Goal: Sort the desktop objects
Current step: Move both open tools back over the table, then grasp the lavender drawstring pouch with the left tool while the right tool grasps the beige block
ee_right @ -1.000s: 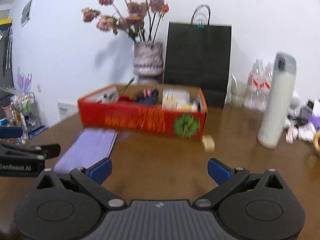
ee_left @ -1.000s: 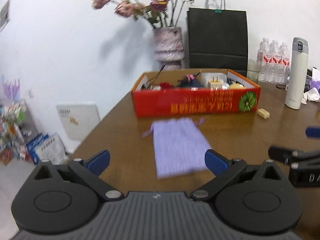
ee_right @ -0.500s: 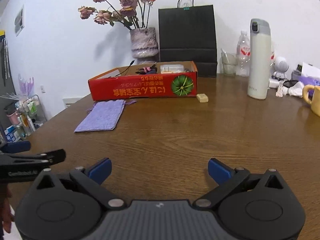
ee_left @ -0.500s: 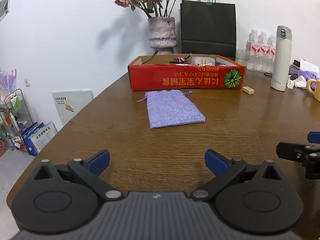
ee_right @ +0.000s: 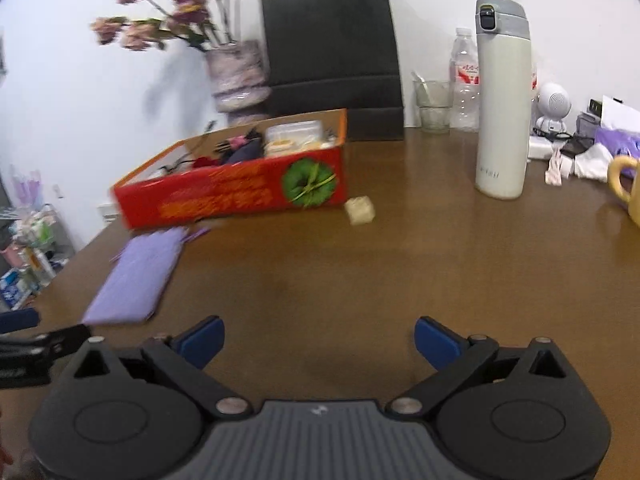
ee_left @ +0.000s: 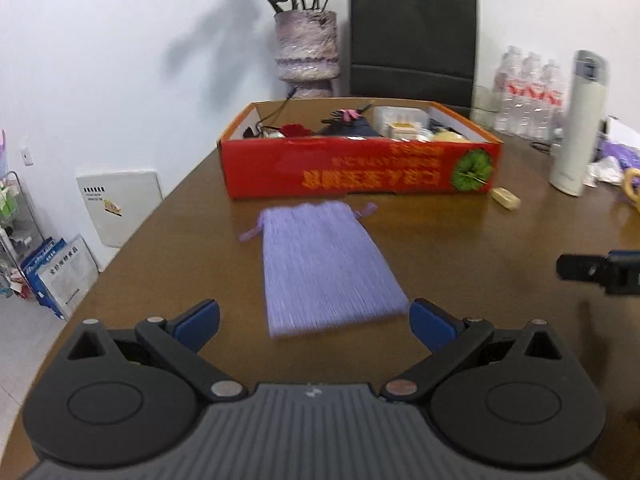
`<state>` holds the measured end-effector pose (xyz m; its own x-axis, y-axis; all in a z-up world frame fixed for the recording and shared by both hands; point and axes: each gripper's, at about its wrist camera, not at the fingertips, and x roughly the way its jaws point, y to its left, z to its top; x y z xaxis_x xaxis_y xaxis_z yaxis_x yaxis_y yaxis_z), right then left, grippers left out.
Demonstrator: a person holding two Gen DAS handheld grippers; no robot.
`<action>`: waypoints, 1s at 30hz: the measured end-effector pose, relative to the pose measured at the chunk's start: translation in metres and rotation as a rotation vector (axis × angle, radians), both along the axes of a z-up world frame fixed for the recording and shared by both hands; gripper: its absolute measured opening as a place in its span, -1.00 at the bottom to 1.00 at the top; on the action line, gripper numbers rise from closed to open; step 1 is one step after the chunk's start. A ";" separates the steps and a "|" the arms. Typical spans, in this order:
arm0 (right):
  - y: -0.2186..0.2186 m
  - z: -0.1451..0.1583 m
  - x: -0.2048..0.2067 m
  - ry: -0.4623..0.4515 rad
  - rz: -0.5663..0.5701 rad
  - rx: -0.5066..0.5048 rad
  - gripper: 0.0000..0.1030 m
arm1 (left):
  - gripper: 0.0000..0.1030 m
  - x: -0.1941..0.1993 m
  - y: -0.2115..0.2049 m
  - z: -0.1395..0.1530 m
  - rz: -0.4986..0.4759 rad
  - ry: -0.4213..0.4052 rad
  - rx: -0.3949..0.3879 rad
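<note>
A flat purple drawstring pouch [ee_left: 324, 264] lies on the brown table, just ahead of my left gripper [ee_left: 314, 322], which is open and empty with the pouch's near edge between its blue fingertips. Behind it stands a red cardboard box [ee_left: 360, 172] holding several small items. The pouch [ee_right: 136, 276] and box [ee_right: 236, 196] also show in the right wrist view, at left. A small beige block [ee_right: 360, 210] lies beside the box's right end. My right gripper [ee_right: 318, 340] is open and empty over bare table.
A white thermos [ee_right: 502, 100] stands at right, with water bottles [ee_right: 464, 80], a glass [ee_right: 430, 106] and a yellow mug [ee_right: 626, 184] near it. A vase of dried flowers [ee_left: 306, 48] and a black paper bag [ee_left: 412, 36] stand behind the box. The table's left edge [ee_left: 132, 240] is close.
Both grippers have moved forward toward the box. The pouch now lies close in front of my left gripper. My right gripper has swung to face the beige block and thermos.
</note>
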<state>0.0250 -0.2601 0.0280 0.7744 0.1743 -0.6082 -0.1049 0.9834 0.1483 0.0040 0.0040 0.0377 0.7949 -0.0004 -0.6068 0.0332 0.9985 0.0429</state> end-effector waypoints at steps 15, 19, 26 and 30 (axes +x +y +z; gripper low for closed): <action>0.013 -0.025 0.142 0.008 0.016 -0.127 0.04 | 0.50 0.122 0.000 -0.020 -0.020 0.106 -0.043; 0.014 -0.024 0.138 -0.010 0.011 -0.122 -0.62 | -0.79 0.114 -0.003 -0.020 -0.023 0.055 -0.039; 0.043 -0.012 0.088 -0.027 0.162 -0.074 -0.62 | -0.97 0.074 -0.010 -0.019 -0.066 0.031 -0.144; 0.049 0.002 0.059 -0.050 0.185 -0.007 -0.62 | -0.98 0.050 -0.008 -0.005 -0.080 -0.007 -0.198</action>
<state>0.0844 -0.2109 0.0303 0.7592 0.3120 -0.5712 -0.2907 0.9478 0.1312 0.0540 -0.0040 0.0330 0.7920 -0.1821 -0.5827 0.1128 0.9817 -0.1535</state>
